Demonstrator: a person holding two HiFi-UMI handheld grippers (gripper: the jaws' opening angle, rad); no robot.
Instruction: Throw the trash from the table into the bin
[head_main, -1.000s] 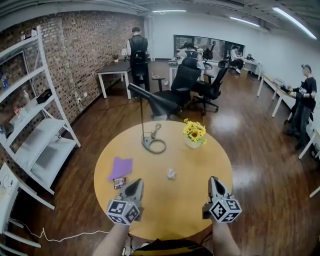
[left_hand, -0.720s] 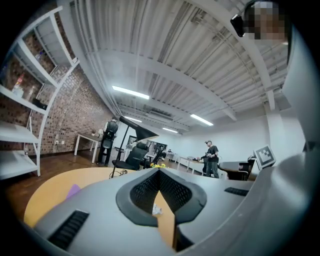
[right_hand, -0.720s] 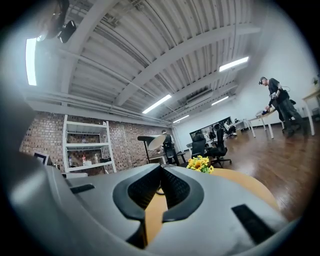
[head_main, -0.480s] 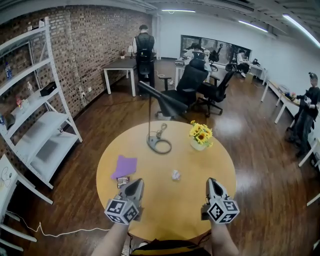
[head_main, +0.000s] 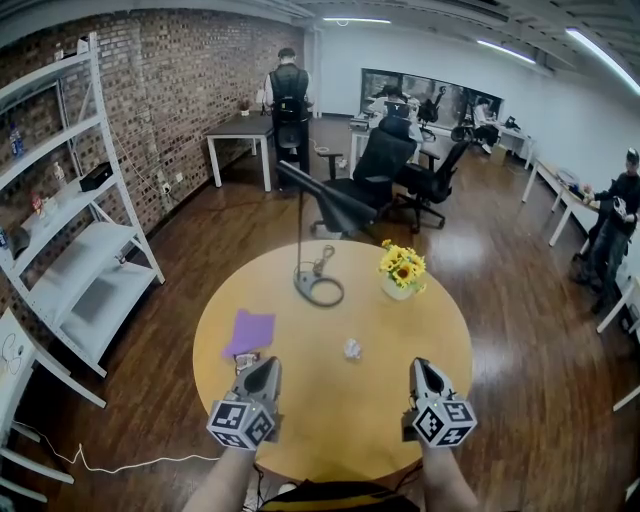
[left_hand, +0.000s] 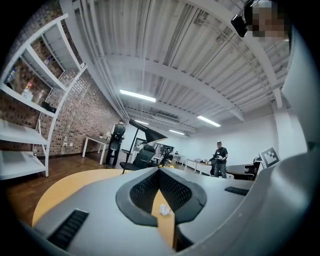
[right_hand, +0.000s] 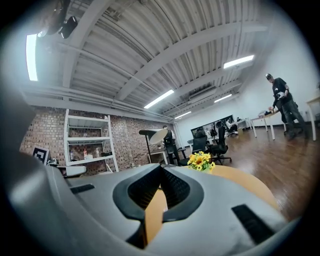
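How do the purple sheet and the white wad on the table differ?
The purple sheet lies flat; the white wad is crumpled into a ball. The sheet is far larger and sits near the left edge, the wad near the middle. Both rest on the round table.

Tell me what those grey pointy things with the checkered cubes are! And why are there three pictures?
They are two hand tools that pinch, called grippers. A person holds one in each hand: the left gripper and the right gripper. One picture comes from a camera on the person's head, looking down. The other two come from little cameras riding on each gripper, looking along its jaws. Both grippers are closed and hold nothing. On the round table lie a crumpled paper ball, a purple sheet and a small dark packet. A desk lamp and a vase of yellow flowers stand there too. No bin shows.
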